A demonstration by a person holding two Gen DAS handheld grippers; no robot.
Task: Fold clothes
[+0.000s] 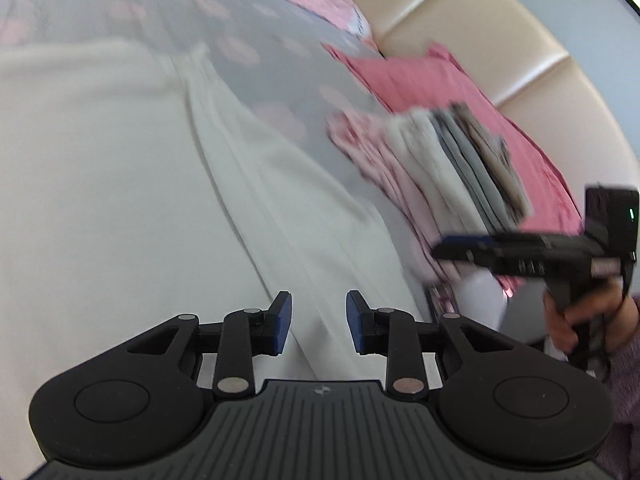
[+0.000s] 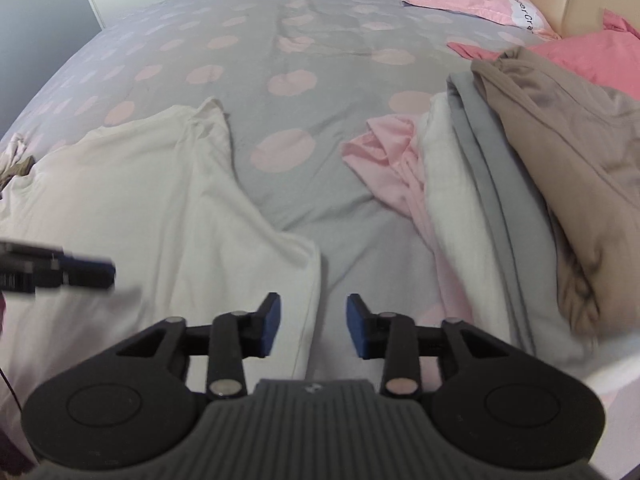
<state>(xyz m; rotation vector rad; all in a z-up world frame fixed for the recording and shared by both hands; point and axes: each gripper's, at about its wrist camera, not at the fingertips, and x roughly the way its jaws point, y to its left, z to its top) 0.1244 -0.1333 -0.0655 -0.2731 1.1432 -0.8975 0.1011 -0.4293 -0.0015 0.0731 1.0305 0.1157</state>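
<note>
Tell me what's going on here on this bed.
A person is folding laundry with a handheld gripper in each hand. The left gripper and right gripper are both open and empty, above a white cotton garment spread on the grey bedspread with pink dots. A stack of folded pink, white, grey and tan clothes sits to the right.

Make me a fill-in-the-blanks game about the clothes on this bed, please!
1. The big garment spread flat on the bedspread is coloured ____.
2. The bedspread is grey with pink ____.
3. In the pile of folded clothes, the top piece is coloured ____.
4. Between the pads of the right gripper and left gripper there is ____.

Missing words: white; dots; brown; nothing
</note>
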